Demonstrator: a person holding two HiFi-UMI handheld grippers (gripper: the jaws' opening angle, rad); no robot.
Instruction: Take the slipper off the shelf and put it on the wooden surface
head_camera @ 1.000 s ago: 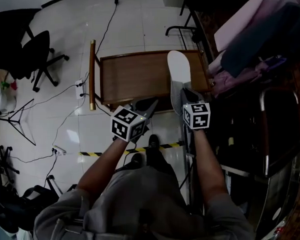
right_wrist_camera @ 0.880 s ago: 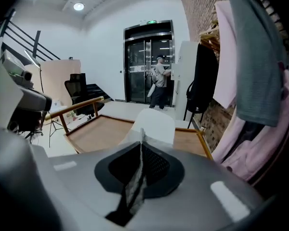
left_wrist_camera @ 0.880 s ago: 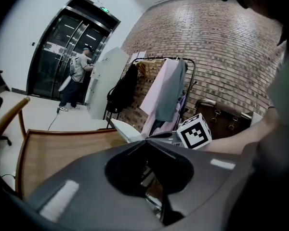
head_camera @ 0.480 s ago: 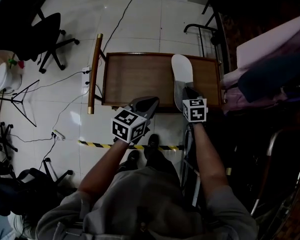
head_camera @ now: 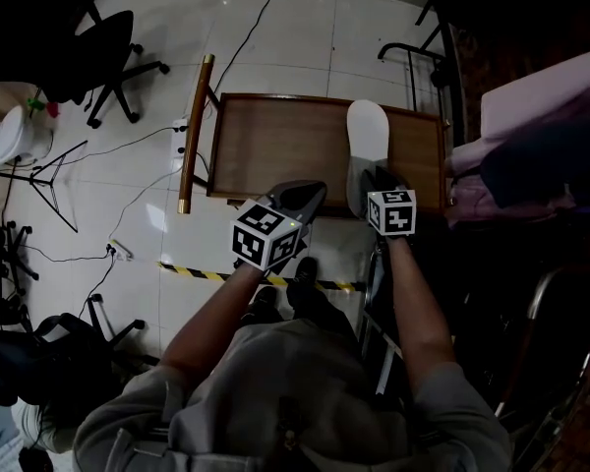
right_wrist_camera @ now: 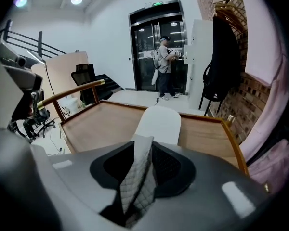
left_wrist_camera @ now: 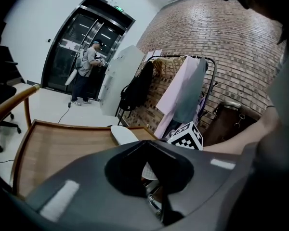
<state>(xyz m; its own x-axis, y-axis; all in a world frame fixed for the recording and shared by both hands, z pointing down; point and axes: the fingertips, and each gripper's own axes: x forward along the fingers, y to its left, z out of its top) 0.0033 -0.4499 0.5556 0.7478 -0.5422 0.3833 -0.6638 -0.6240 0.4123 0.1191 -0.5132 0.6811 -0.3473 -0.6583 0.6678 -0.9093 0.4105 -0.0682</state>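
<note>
Head view: slipper (head_camera: 368, 131) lies flat on the wooden desk (head_camera: 275, 146), on its 3 o'clock side, toe to 12, heel end at the 6 o'clock edge. My right gripper (head_camera: 377, 177) sits right at that heel end, marker cube toward me. My left gripper (head_camera: 303, 197) hangs off the desk's 6 o'clock edge, at about 8 o'clock from the slipper and not touching it. Office chair (head_camera: 49, 37) at 10 o'clock, striped tape (head_camera: 216, 275) on the floor below the desk. I can't pick out a shelf here. Left gripper view: desk top runs ahead, white slipper at 1 o'clock with the right gripper's cube just beside it. The left fingers look drawn together to a thin slit, with nothing in them. A person (left_wrist_camera: 89, 64) stands by the far door at 11 o'clock. Right gripper view: the fingers (right_wrist_camera: 168, 165) have just been opening. They stand apart, with the slipper's quilted upper (right_wrist_camera: 137, 177) upright between them, gaps showing and no squeeze that I can see. The white sole stretches away to 12 over the desk. My call on progress: the carry is done, the slipper is down on the wood and looks released. All that's left is backing the right gripper out toward 6 without dragging the upper along.
</note>
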